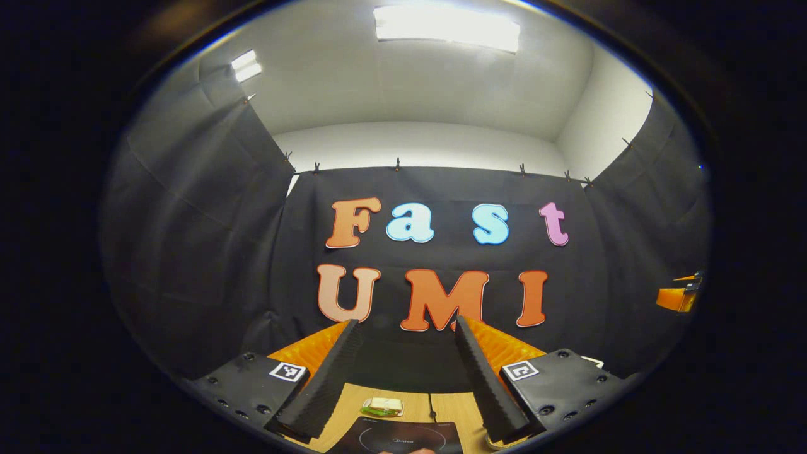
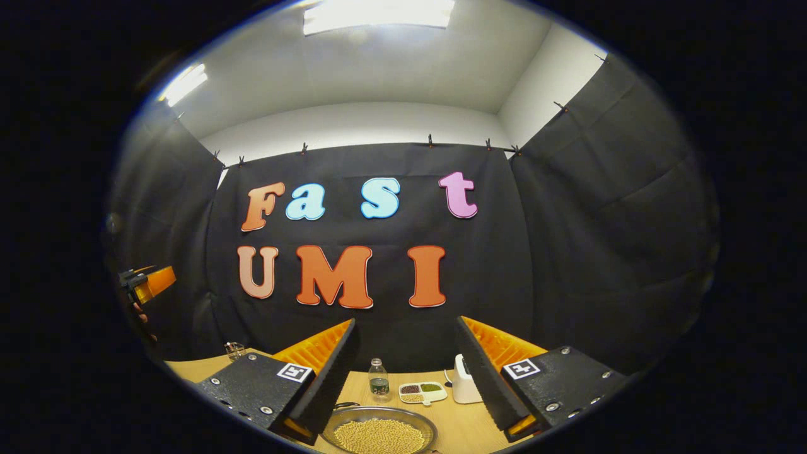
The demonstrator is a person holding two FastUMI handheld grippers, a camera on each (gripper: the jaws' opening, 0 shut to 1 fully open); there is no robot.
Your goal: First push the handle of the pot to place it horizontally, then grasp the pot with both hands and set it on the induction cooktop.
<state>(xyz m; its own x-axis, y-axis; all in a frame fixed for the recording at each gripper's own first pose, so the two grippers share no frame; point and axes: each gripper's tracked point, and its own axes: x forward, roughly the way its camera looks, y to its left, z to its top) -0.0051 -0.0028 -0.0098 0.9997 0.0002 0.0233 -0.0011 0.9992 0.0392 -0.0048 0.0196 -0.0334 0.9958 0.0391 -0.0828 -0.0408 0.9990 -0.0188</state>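
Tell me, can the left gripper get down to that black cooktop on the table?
Probably yes. The left gripper is open and holds nothing, and the cooktop lies on the wooden table just below and between its fingers, with nothing seen in the way. A small green packet sits behind it.

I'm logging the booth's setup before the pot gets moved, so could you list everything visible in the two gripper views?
Induction cooktop: one, black, on the table between the left gripper's fingers.
Small packet: one, green and pale, on the table beyond the cooktop.
Table: one, light wood.
Metal bowl of beans: one, silver with yellowish beans, near edge in the right gripper view.
Water bottle: one, clear, behind the bowl.
Divided tray: one, white, holding mixed grains, right of the bottle.
White appliance: one, partly behind the right finger.
Small glass object: one, clear, far left.
Left gripper: open, empty.
Right gripper: open, empty.
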